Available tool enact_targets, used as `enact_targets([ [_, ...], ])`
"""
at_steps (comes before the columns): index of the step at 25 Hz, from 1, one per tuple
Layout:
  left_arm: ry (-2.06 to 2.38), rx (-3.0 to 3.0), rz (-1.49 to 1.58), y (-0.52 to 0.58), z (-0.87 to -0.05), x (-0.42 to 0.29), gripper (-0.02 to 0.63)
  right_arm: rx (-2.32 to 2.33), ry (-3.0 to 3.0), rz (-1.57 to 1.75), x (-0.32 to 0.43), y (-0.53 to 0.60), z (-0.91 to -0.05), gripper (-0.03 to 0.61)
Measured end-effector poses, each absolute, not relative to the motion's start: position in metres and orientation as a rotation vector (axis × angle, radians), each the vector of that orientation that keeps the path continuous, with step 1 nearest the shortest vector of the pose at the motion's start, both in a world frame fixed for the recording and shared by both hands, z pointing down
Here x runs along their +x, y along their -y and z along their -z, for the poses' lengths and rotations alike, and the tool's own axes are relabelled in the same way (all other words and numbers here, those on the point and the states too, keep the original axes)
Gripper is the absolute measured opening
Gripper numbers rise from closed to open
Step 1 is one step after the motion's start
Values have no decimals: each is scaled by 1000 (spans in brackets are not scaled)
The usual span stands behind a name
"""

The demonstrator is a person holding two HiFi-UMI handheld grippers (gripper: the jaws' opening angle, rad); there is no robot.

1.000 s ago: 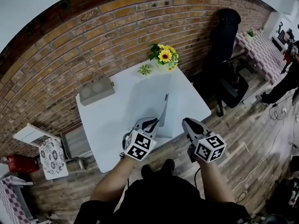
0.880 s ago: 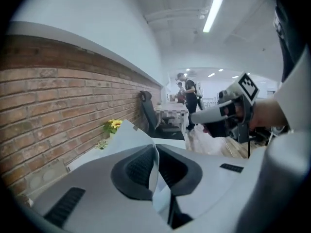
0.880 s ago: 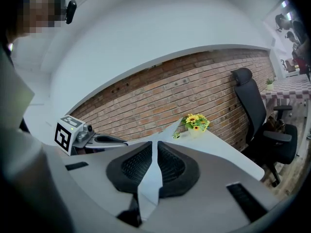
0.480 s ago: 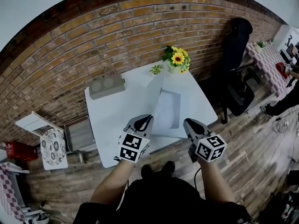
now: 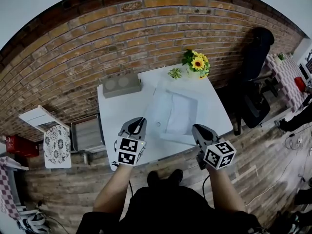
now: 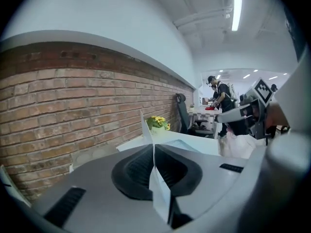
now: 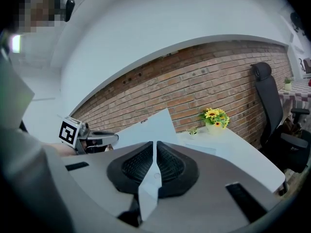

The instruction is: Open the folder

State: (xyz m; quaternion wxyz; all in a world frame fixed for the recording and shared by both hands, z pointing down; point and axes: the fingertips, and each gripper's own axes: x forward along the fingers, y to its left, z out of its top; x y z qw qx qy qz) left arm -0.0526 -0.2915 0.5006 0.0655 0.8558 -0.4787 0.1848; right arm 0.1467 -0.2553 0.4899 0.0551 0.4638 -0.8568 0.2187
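A pale translucent folder (image 5: 181, 113) lies spread open on the white table (image 5: 113, 116). Its left cover (image 5: 157, 112) slopes low towards my left gripper (image 5: 138, 123), which is shut on the cover's near edge. In the left gripper view the thin cover (image 6: 146, 130) runs straight out from between the closed jaws of the left gripper (image 6: 153, 152). My right gripper (image 5: 196, 129) is shut on the near edge of the folder's other side. In the right gripper view, that sheet (image 7: 156, 123) is pinched in the right gripper (image 7: 154, 155).
A grey box (image 5: 121, 84) sits at the table's back left. A sunflower pot (image 5: 197, 62) and a small plant (image 5: 174, 73) stand at the back edge by the brick wall. A black office chair (image 5: 256, 72) is to the right, a patterned stool (image 5: 56, 147) to the left.
The left gripper has swung left with the cover, which went from standing upright to lying low and wide open. The right gripper shifted only slightly.
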Motion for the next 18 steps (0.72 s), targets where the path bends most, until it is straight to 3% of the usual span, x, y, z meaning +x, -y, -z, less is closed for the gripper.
enact_targets([
  [18,1696,2346,-674,311,-553,-143,31,1463,2586,-604,168,252,-486,15],
])
